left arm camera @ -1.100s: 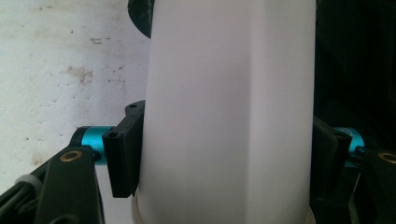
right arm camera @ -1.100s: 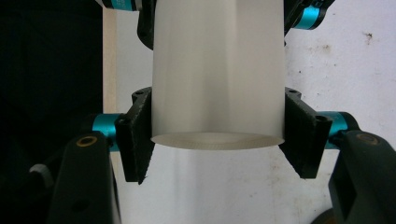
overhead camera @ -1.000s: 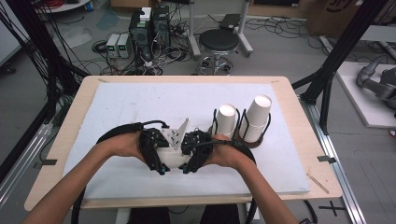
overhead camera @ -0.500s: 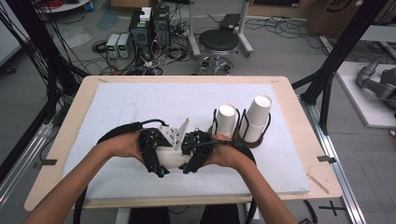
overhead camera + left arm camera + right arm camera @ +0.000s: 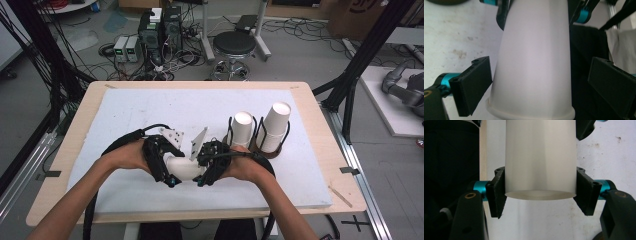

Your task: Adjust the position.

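A white paper cup (image 5: 183, 169) lies level between the two grippers, just above the white mat near the front edge. In the left gripper view its wide rimmed end (image 5: 534, 75) is nearest. My left gripper (image 5: 541, 82) has just been opening. Its jaws now stand wide around the cup, and a clear gap shows at the right-hand pad (image 5: 611, 85). My right gripper (image 5: 540, 195) is shut on the cup's narrow end (image 5: 540, 165), with both pads pressed to its sides. In the high view the left gripper (image 5: 170, 172) and the right gripper (image 5: 202, 172) face each other.
Two more white cups (image 5: 243, 129) (image 5: 275, 125) stand in a black wire holder (image 5: 260, 131) on a dark base at the right of the white mat (image 5: 150, 107). The mat lies on a wooden table (image 5: 320, 150). Cables trail from both grippers.
Both hands and the cup stay in the same spot in the high view. No clear shift shows there.
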{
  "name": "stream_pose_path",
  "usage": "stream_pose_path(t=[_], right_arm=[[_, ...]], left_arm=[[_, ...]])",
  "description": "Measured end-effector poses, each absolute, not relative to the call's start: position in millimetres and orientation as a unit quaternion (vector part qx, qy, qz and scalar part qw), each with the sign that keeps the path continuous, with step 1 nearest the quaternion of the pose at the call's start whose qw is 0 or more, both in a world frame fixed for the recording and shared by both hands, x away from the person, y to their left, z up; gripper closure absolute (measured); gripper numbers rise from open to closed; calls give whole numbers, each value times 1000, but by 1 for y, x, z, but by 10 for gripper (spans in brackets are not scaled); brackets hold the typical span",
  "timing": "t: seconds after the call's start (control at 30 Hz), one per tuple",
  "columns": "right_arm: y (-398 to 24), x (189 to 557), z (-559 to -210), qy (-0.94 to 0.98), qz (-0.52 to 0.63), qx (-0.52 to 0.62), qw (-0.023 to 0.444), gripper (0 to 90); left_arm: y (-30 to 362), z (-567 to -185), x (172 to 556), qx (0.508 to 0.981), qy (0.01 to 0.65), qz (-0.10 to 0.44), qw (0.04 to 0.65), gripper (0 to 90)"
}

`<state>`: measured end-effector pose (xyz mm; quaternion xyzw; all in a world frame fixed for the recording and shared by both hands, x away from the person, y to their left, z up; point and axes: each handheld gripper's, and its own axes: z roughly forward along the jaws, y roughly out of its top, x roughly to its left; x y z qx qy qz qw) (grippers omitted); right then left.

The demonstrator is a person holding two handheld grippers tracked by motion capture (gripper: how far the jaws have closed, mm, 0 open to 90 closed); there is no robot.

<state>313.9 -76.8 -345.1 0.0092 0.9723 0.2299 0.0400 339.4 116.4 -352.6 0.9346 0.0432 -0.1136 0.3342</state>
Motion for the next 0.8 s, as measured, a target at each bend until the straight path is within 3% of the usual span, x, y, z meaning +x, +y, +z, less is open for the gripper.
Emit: stream_pose_path(t=[0.47, 0.8], right_arm=[[-97, 312, -343, 958, 283, 24, 37, 358], [-109, 313, -340, 954, 296, 34, 39, 358]], left_arm=[[138, -358, 339, 902, 61, -86, 418, 52], [148, -360, 340, 898, 74, -86, 426, 52]])
